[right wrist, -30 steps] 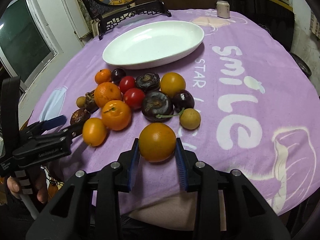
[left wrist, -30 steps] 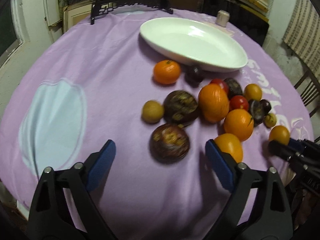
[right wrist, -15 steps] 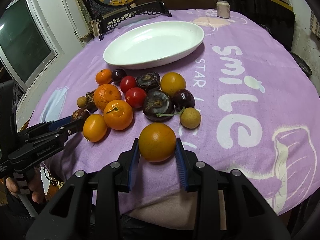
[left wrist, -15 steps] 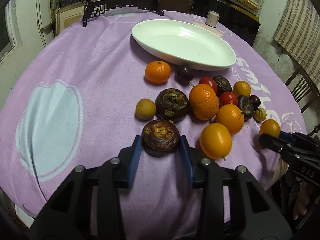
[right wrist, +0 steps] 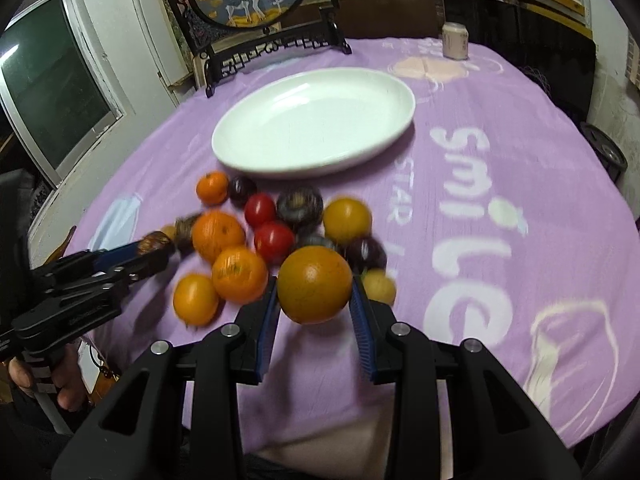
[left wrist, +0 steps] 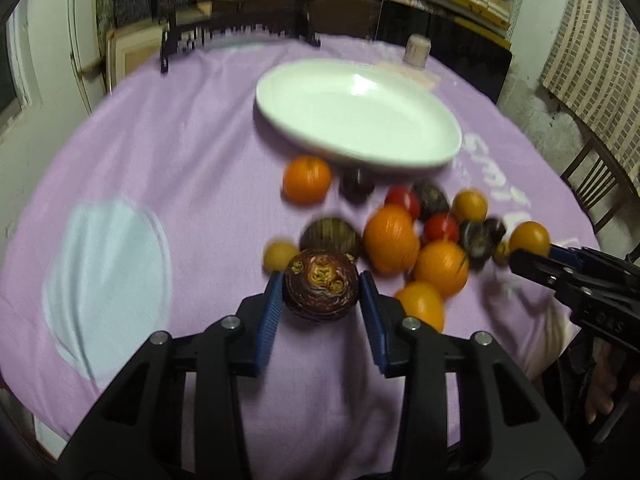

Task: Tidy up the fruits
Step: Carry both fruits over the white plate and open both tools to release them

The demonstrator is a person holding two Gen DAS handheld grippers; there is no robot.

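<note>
Purple-brown mangosteen (left wrist: 320,290), probably, pinched by the left gripper (left wrist: 320,308); right gripper (right wrist: 315,304) pinches an orange (right wrist: 315,285). Carry both level to the far white platter (right wrist: 314,126).

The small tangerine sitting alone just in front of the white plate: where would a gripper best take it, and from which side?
Grip the small tangerine across its widest middle, one finger on its left, the other in the narrow gap beside the dark plum. Come from the near-left, probably slightly from above: the white plate rim blocks the far side, the purple cloth on the left lies bare. It is round, so only the equator holds.
</note>
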